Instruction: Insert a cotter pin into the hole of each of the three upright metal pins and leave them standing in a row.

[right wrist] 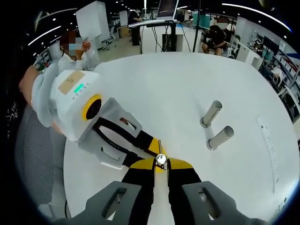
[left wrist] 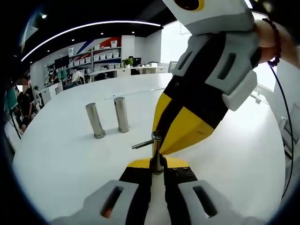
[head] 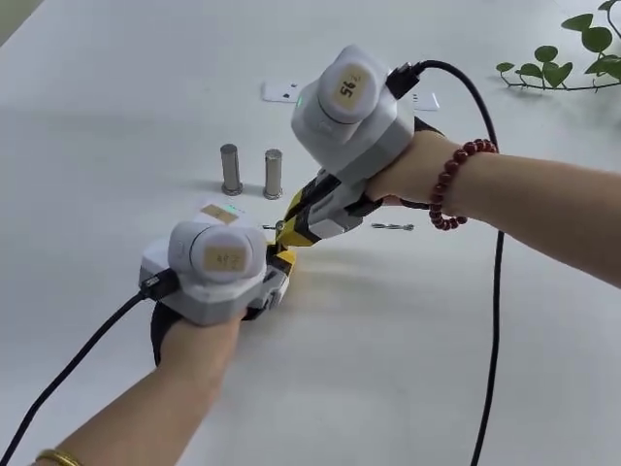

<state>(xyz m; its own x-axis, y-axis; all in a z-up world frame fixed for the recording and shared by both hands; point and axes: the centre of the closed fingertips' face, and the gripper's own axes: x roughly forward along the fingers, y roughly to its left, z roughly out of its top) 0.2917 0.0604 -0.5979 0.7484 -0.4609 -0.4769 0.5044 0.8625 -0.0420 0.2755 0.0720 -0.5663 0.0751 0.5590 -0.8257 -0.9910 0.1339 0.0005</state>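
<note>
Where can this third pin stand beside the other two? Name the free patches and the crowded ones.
Free: the bare table left of the two metal pins, and the wide stretch nearer the person, right of the left gripper. Crowded: right of the pins, around the right gripper and a loose cotter pin.

We read "56" plus an unclear character | yellow sticker point(head: 351, 89), right gripper point(head: 282, 231) | left gripper point(head: 283, 259) label point(head: 229, 258): unreadable

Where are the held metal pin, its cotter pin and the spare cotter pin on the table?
held metal pin point(left wrist: 157, 154): left gripper view, its shaft.
cotter pin point(left wrist: 140, 144): left gripper view, protruding end.
spare cotter pin point(head: 393, 227): head view, its middle.
</note>
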